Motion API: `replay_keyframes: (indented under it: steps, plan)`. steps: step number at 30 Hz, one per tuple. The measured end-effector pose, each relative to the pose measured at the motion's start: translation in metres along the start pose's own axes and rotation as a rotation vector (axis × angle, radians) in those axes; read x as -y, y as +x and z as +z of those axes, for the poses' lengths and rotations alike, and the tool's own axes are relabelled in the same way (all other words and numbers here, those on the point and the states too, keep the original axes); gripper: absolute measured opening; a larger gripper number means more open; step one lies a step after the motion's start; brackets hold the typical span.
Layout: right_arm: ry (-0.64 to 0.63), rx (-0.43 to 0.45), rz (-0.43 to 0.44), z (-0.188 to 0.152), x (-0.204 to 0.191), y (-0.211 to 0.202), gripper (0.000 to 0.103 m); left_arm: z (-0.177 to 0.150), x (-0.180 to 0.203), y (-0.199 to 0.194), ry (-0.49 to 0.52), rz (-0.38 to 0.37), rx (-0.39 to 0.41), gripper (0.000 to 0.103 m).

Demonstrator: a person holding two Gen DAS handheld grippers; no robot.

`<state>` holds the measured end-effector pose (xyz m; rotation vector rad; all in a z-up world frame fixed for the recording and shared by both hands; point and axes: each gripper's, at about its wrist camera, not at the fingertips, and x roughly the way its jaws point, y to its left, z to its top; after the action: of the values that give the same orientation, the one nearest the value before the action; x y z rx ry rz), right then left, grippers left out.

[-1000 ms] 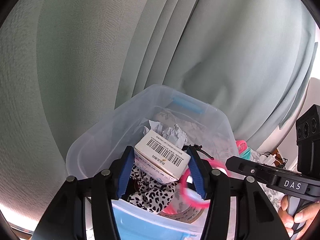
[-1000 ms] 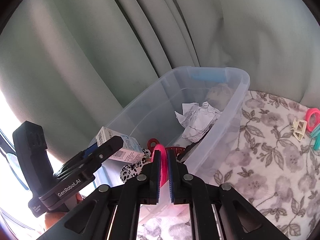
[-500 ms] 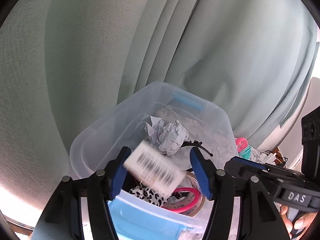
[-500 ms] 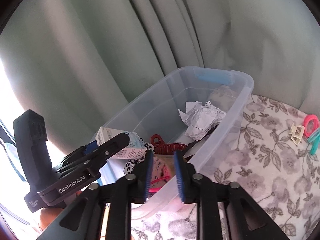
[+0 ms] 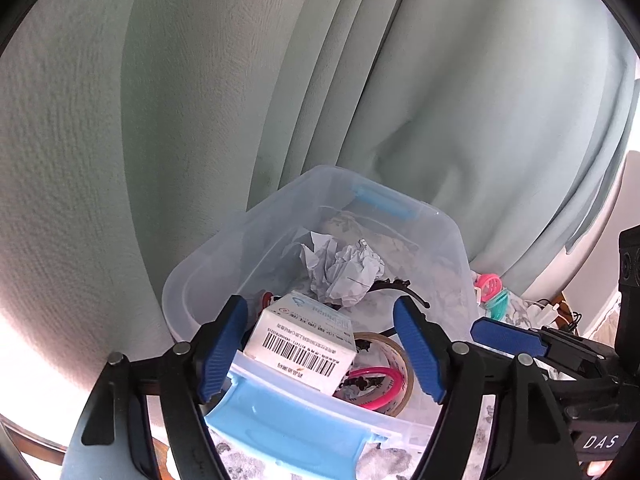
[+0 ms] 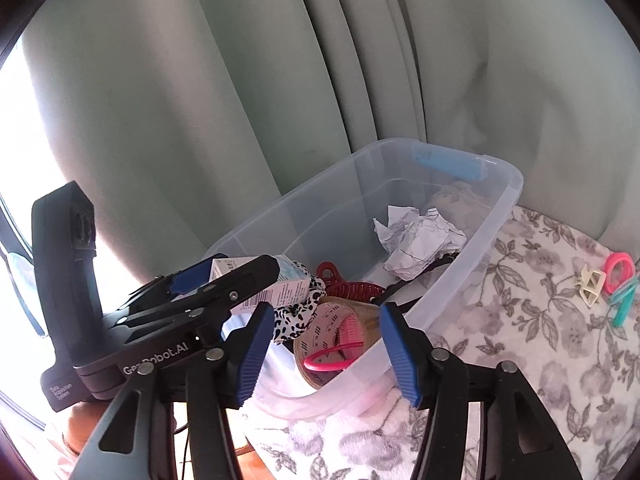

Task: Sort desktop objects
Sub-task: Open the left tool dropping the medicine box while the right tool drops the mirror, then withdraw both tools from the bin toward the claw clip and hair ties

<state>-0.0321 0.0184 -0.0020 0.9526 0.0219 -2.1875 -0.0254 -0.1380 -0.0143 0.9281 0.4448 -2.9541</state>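
Since a second ago both of your grippers have let go: the white cardboard box with a barcode [image 5: 300, 340] has dropped from your left gripper [image 5: 320, 344] and now lies in the clear plastic storage bin [image 5: 448, 232], and the pink ring [image 6: 334, 354] has left your right gripper [image 6: 326, 344].

Your left gripper hangs over the near end of the bin with its two blue-padded fingers spread wide, gripping nothing; the box lies below and between them, barcode up. Your right gripper is likewise released, its two blue fingers wide apart above the bin's near corner.

Inside the bin you have one box, one pink ring resting in one roll of clear brown tape [image 6: 332, 340], one black-and-white spotted fabric scrunchie [image 6: 298, 312], one dark red claw hair clip [image 6: 348, 286], and one ball of crumpled white paper [image 6: 420, 244] further back. A blue latch [image 5: 288, 420] sits on the bin's near end and a second on the far end.

Outside, on the floral grey-and-white cloth [image 6: 520, 340], well apart from the bin, lie one cream hair clip [image 6: 590, 286], one pink clip [image 6: 618, 270] and one teal clip [image 6: 624, 300].
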Motion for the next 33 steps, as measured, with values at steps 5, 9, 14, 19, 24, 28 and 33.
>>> replay_keyframes:
  steps: [5, 9, 14, 19, 24, 28, 33]
  plan:
    - [-0.006, 0.004, 0.004, -0.003, -0.003, -0.003, 0.065, 0.000, 0.003, -0.010, 0.007, 0.014, 0.011, 0.080]
    - [-0.021, 0.017, 0.007, -0.005, -0.006, -0.009, 0.069, -0.002, 0.005, -0.020, 0.015, 0.022, 0.018, 0.080]
    - [-0.027, 0.039, 0.007, -0.010, -0.005, -0.020, 0.071, 0.000, 0.009, -0.032, 0.019, 0.041, 0.035, 0.081]
    - [-0.015, 0.063, 0.008, -0.015, 0.003, -0.033, 0.075, 0.002, 0.019, -0.046, 0.026, 0.051, 0.060, 0.081]
    - [0.026, 0.102, -0.002, -0.021, 0.022, -0.054, 0.076, 0.005, 0.041, -0.053, 0.059, 0.045, 0.079, 0.081]
    - [0.086, 0.158, -0.037, -0.027, 0.053, -0.081, 0.076, 0.011, 0.069, -0.051, 0.091, 0.016, 0.105, 0.081]
    - [0.221, 0.209, -0.134, -0.045, 0.111, -0.108, 0.076, 0.015, 0.123, -0.045, 0.175, -0.070, 0.121, 0.081]
